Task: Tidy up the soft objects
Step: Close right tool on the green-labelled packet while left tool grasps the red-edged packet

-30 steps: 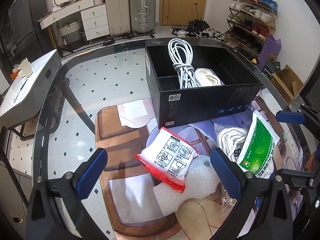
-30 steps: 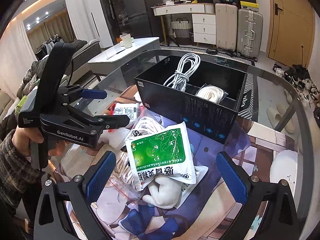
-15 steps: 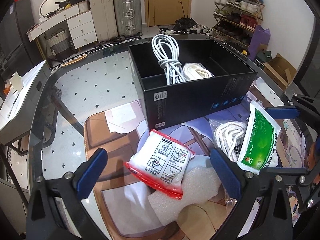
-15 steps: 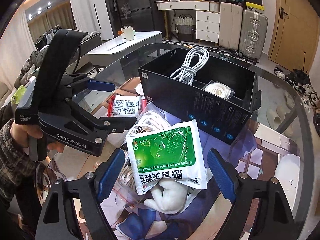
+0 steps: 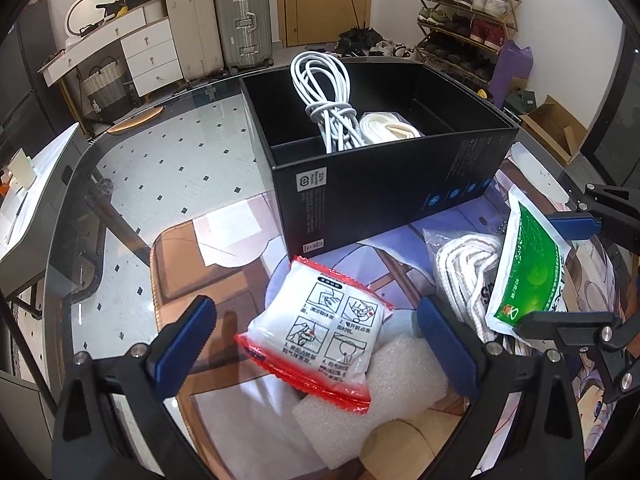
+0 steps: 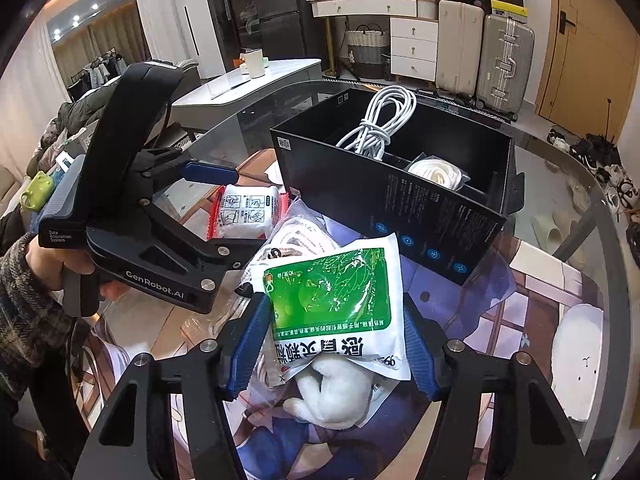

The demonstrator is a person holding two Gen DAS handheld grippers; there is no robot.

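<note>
1. A glass table (image 5: pixel 132 184) carries everything, with a printed mat (image 6: pixel 516 304) spread under the clutter on its near side.
2. A black box (image 5: pixel 384 200) stands on the table beyond the loose items; a divider splits it, and a coiled white cable (image 5: pixel 326 92) and a bagged white strap (image 5: pixel 390 128) sit together in the compartment seen on the right in the left wrist view.
3. The left gripper (image 5: pixel 316 328) hangs above a red-edged white pouch; its jaws stand wide apart with nothing pressed between them. A hand (image 6: pixel 60 264) in a plaid sleeve holds its grip.
4. The right gripper (image 6: pixel 334 344) has just been closing its jaws, and the green-and-white pouch (image 6: pixel 332 300) lies between the blue pads, which touch its two side edges. This pouch lies just in front of the box, on top of the other soft things.
5. A bag of white rope (image 5: pixel 466 272) lies beside and partly under the green pouch.
6. A slab of white foam (image 5: pixel 380 400) lies on the mat under the red-edged pouch (image 5: pixel 320 332).
7. A small white plush (image 6: pixel 336 392) peeks out from under the near edge of the green pouch.
</note>
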